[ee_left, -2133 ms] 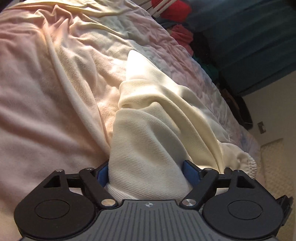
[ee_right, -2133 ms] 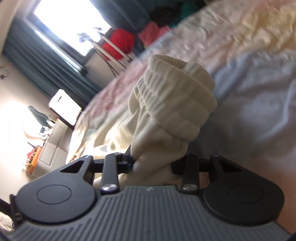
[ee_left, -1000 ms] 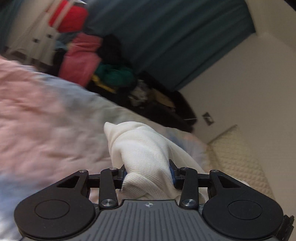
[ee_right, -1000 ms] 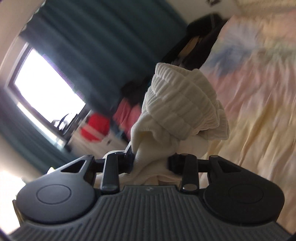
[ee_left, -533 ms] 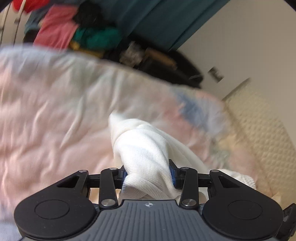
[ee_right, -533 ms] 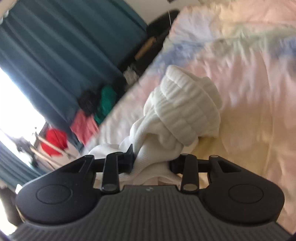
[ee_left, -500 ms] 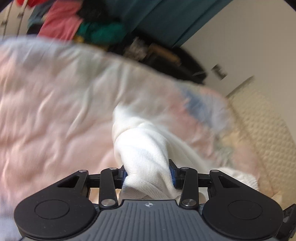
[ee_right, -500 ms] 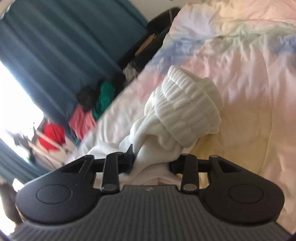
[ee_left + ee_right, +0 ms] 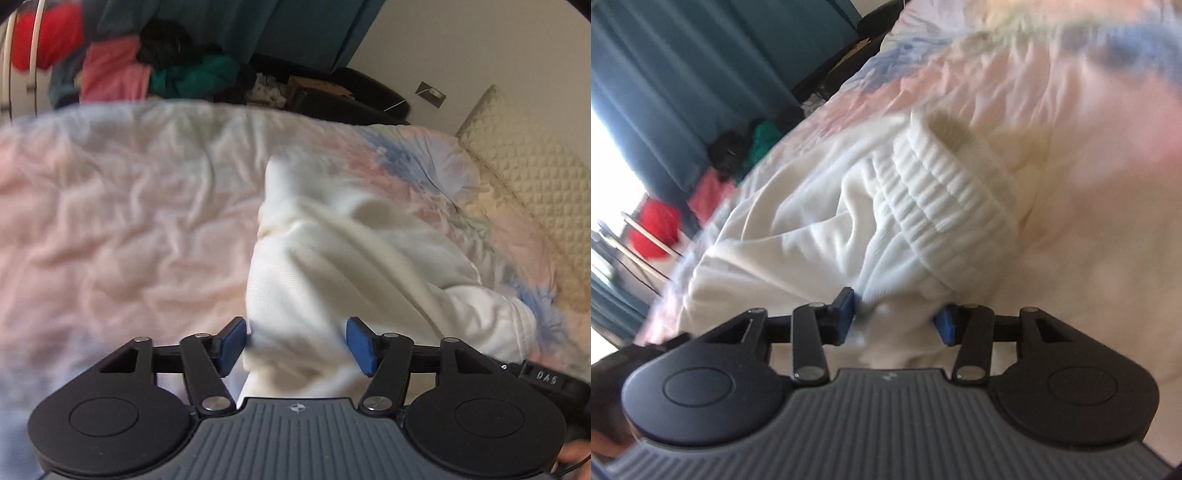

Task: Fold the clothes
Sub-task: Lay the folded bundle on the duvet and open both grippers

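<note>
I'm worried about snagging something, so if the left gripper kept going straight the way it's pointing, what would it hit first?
The white garment itself: it lies bunched between the open left gripper fingers and straight ahead. Beyond it is the pastel bedspread. Motion blur makes depth uncertain.

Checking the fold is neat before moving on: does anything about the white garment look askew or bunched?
Yes. The white garment lies crumpled on the bedspread, not flat. Its ribbed cuff is rolled and bunched by the right gripper; loose folds sit between the left gripper pads.
</note>
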